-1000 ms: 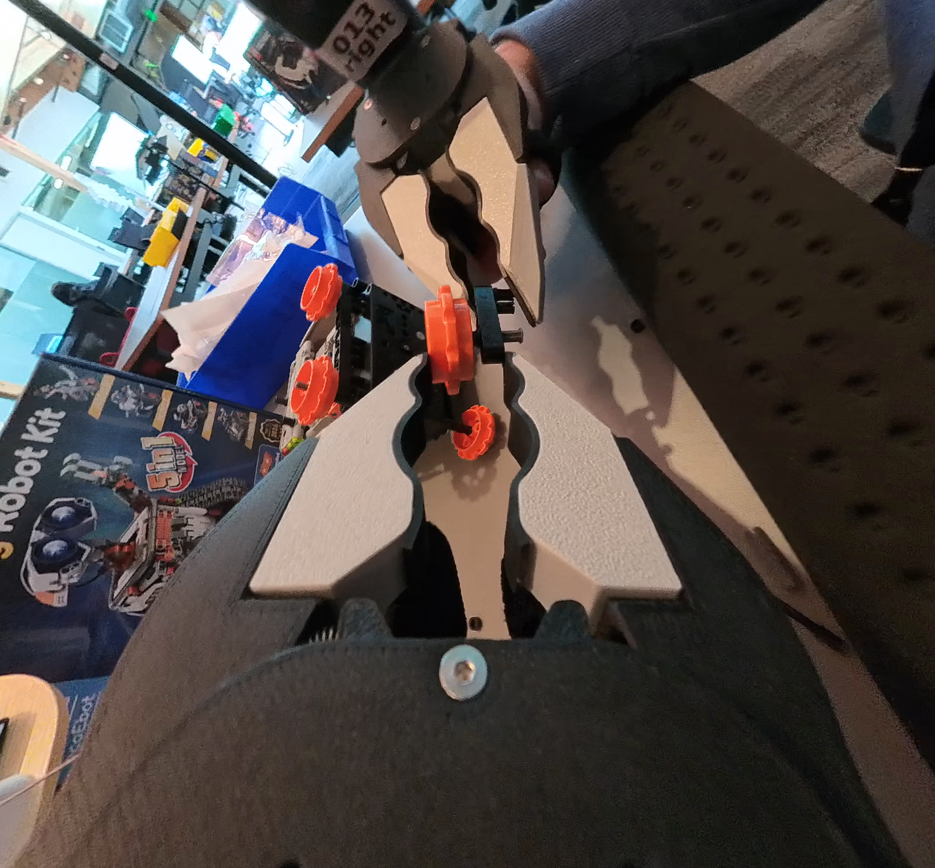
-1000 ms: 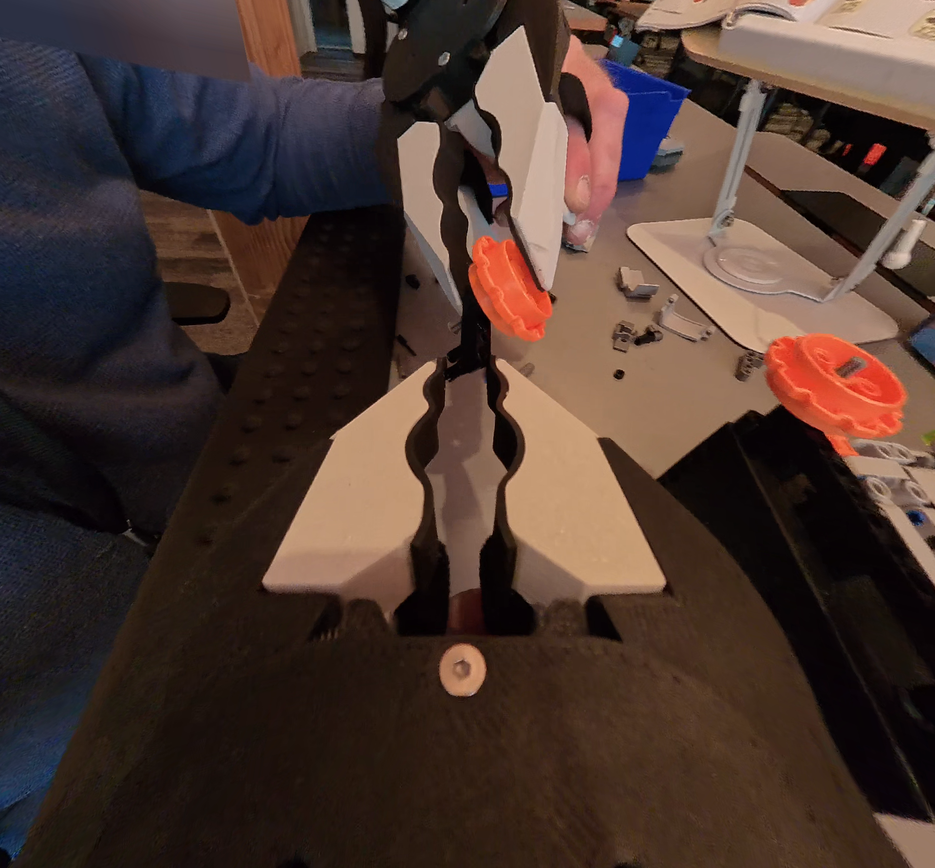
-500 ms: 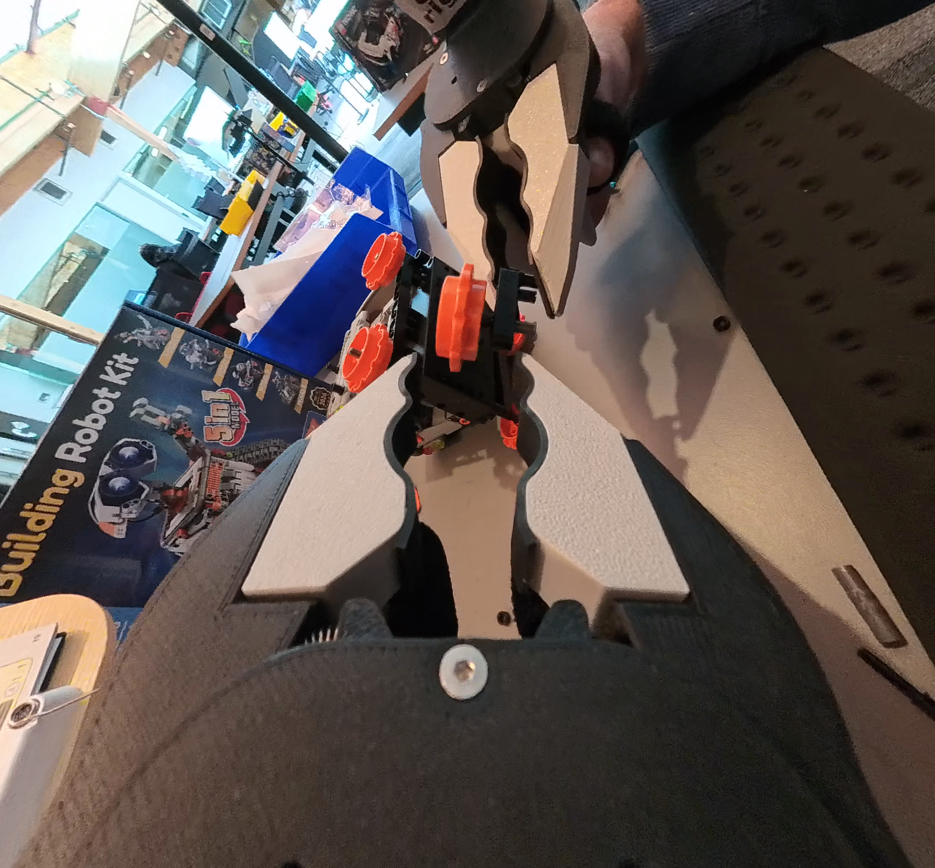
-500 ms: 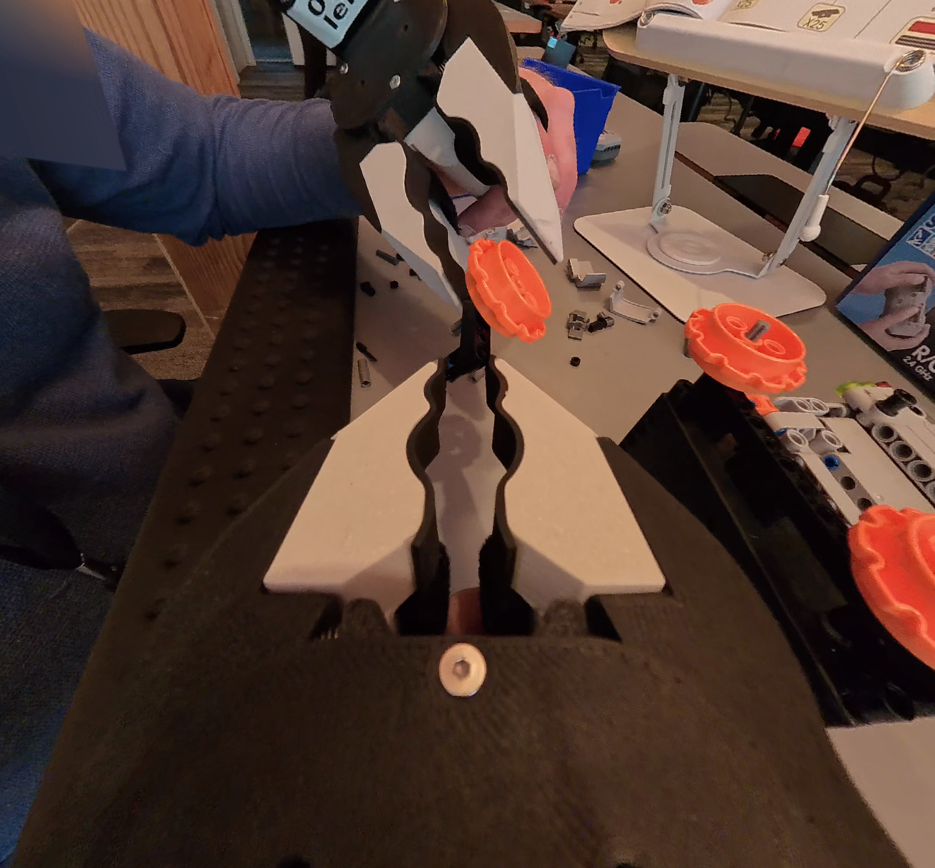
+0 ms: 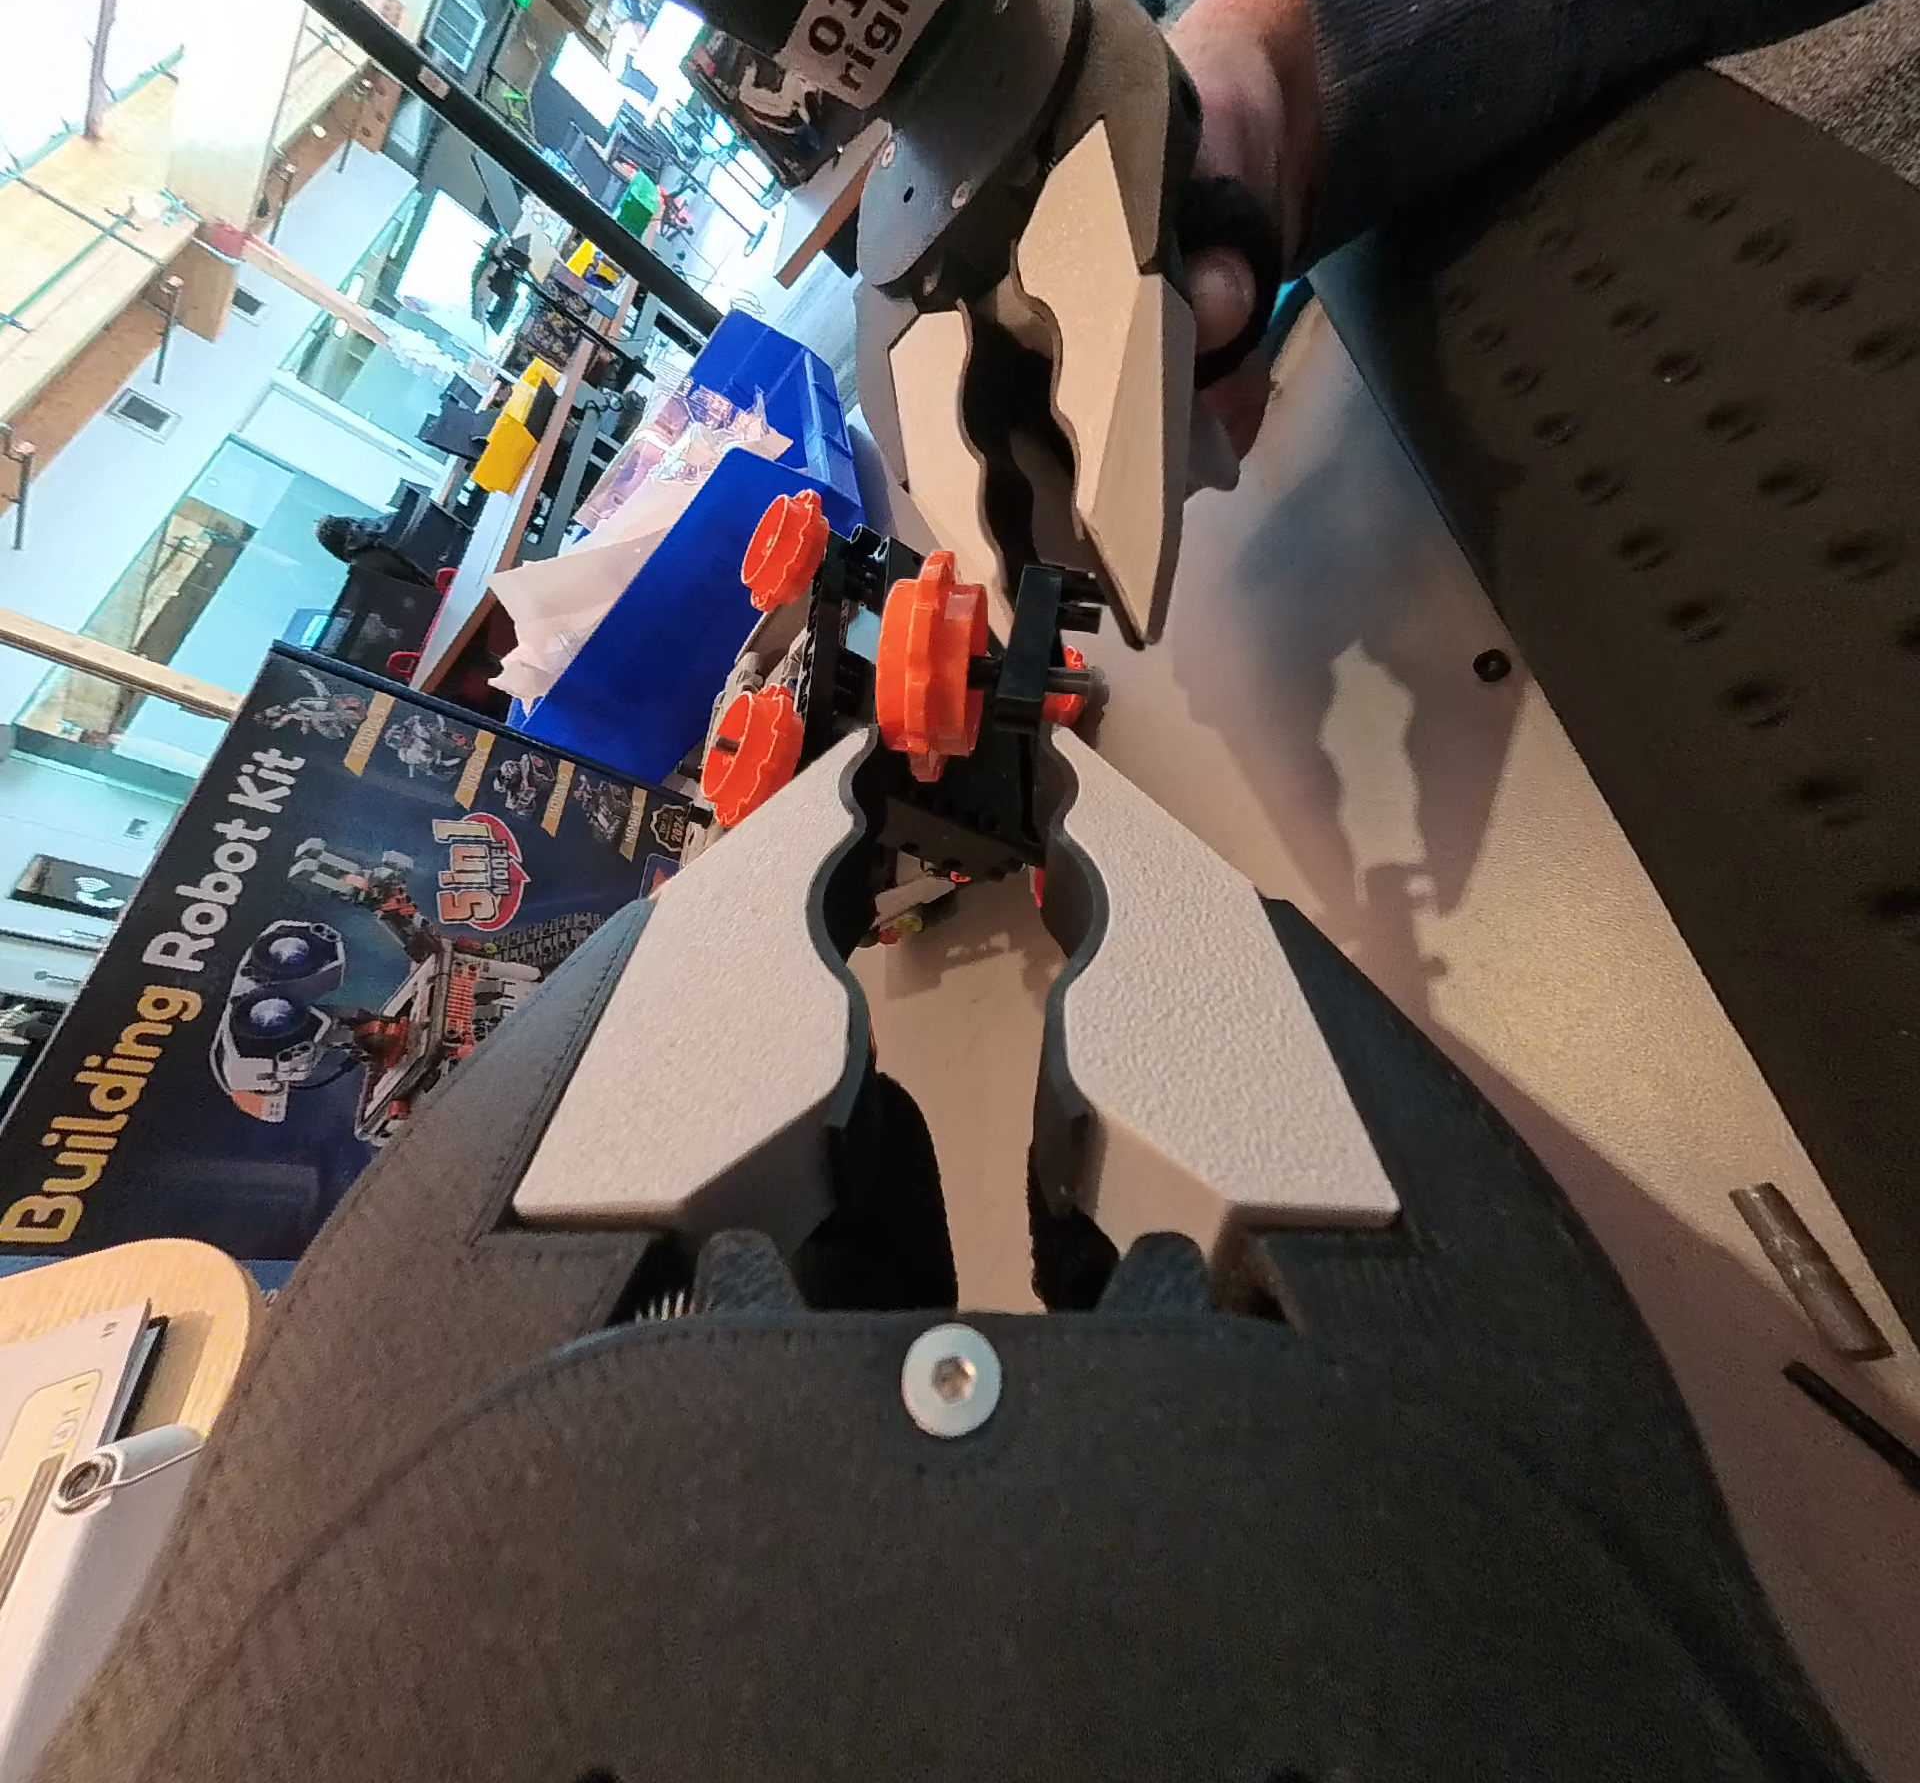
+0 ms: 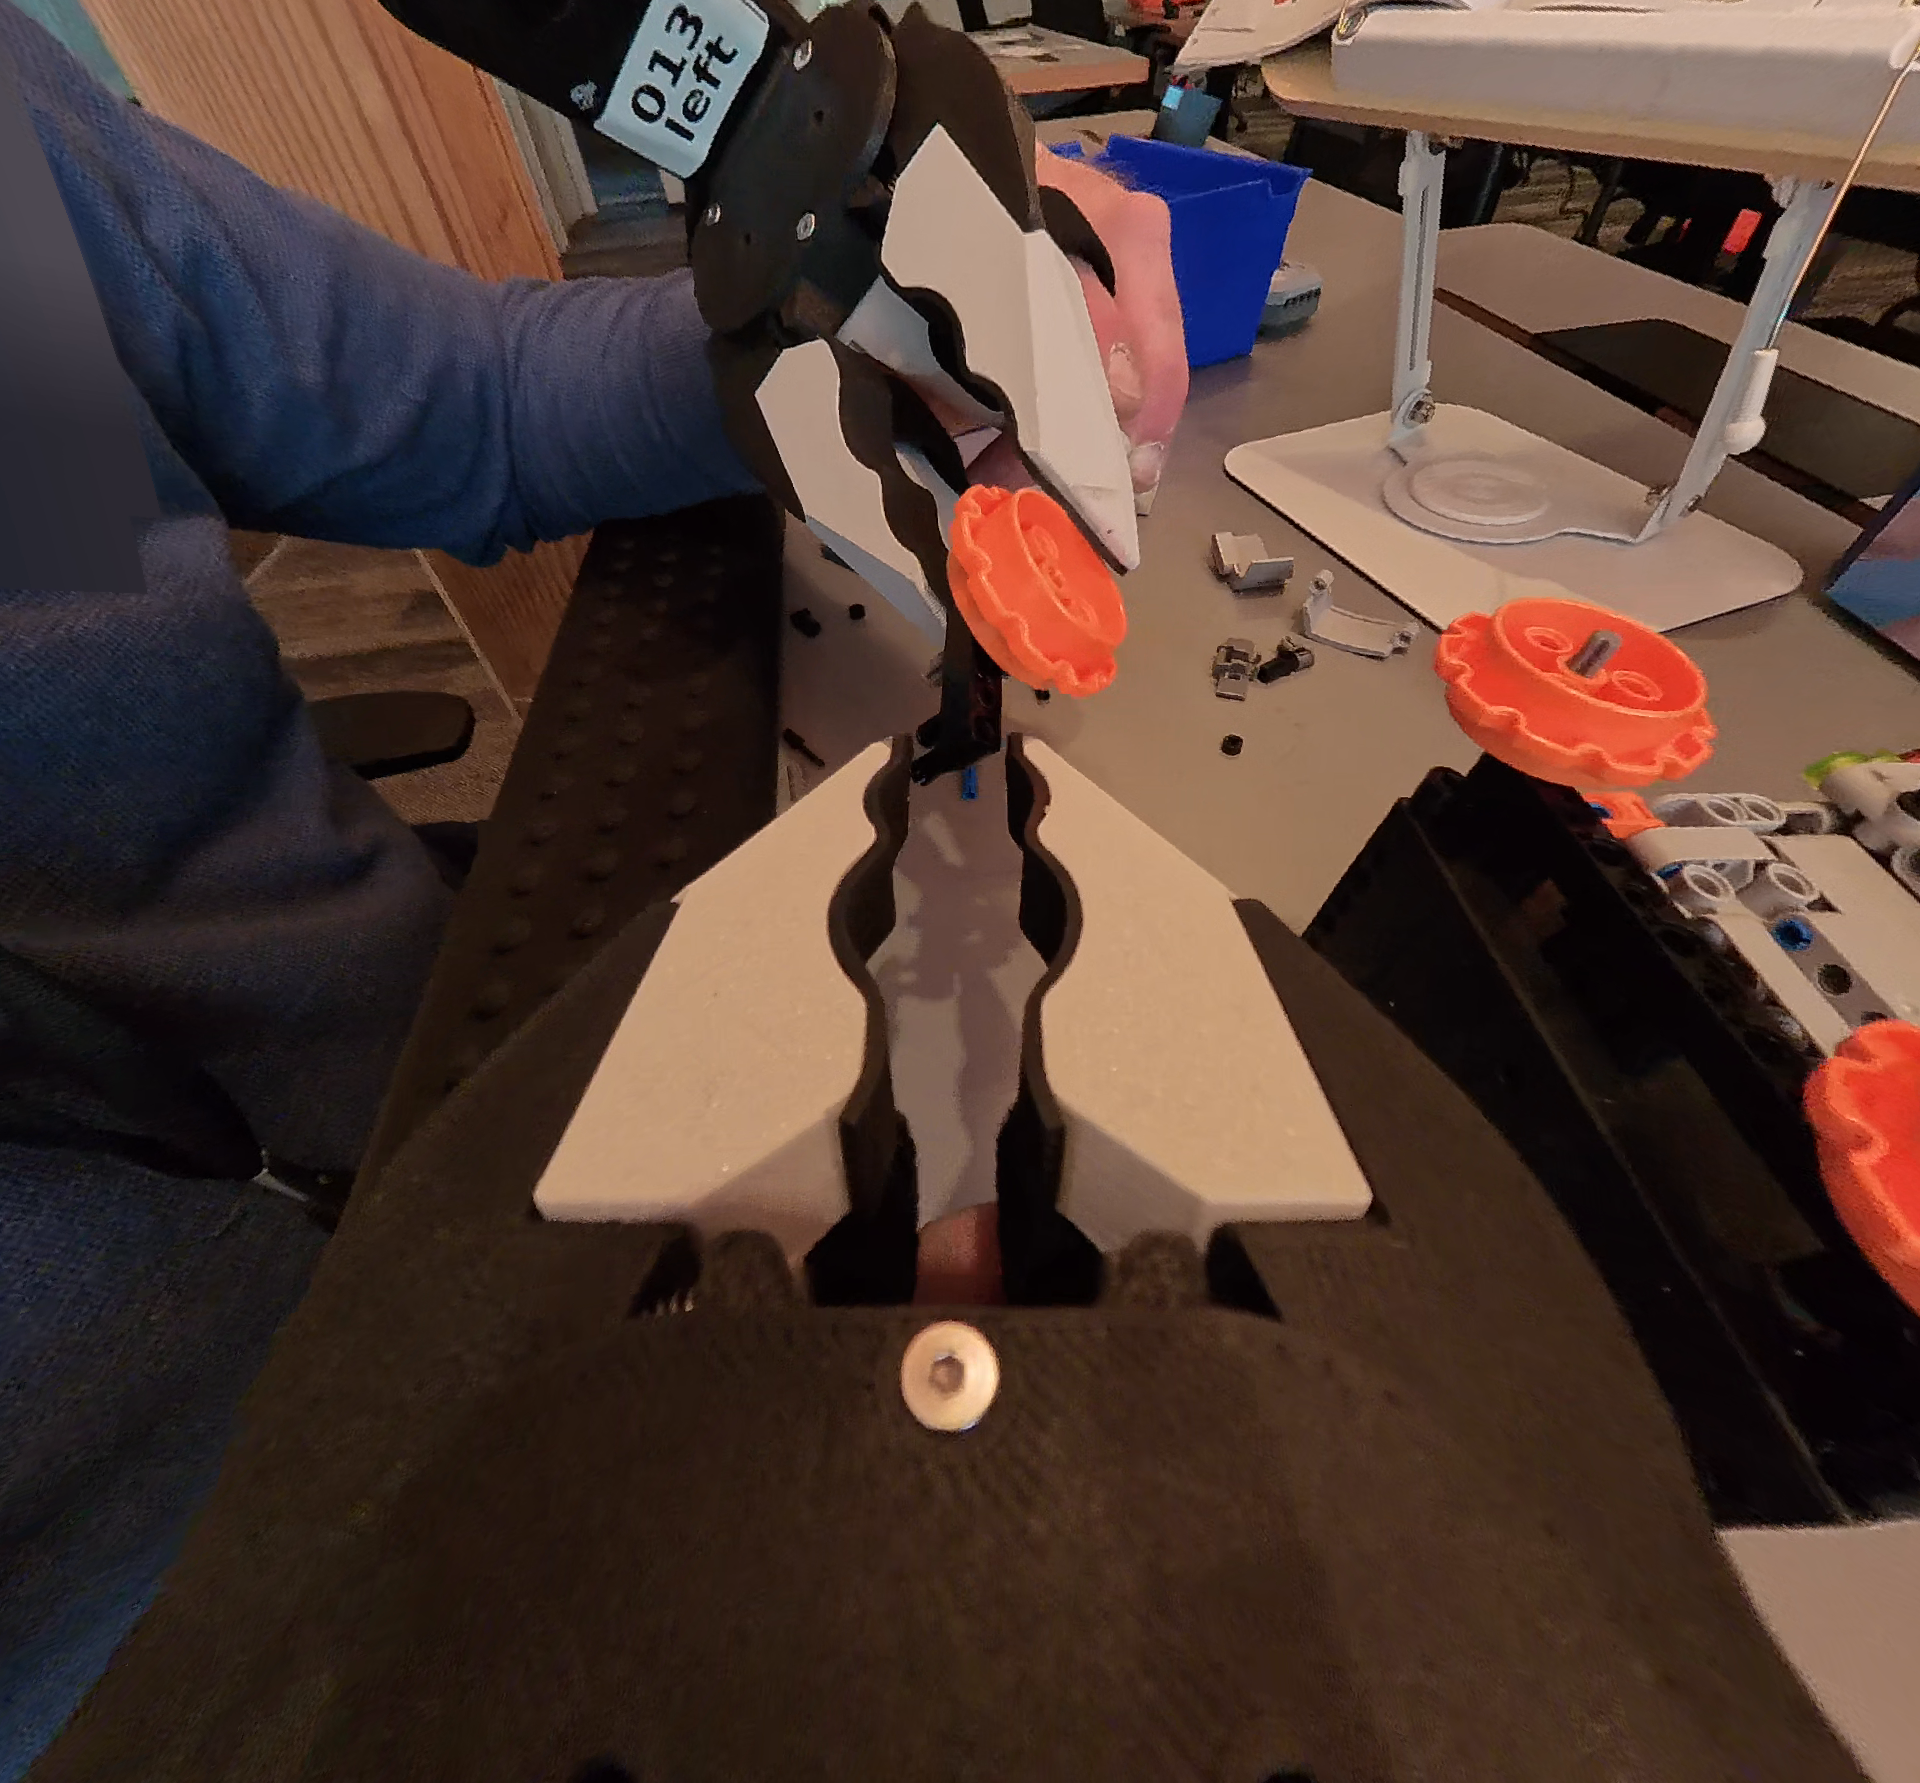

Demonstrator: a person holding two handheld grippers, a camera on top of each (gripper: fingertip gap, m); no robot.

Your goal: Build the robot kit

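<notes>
Left tool (image 6: pixel 1023 580) clenched on black beam (image 6: pixel 961 705) — orange wheel (image 6: pixel 1039 606) alongside, right tool (image 6: pixel 956 757) pinching beam's lower end — long axis upright

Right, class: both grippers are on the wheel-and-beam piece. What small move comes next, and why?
Probably carry the wheel-and-beam piece toward the black chassis: left gripper and right gripper both pinch it above the table, and the chassis already carries matching orange wheels.

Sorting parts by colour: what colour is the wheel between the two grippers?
Orange wheel, on a black beam; clearest in the right wrist view.
</notes>
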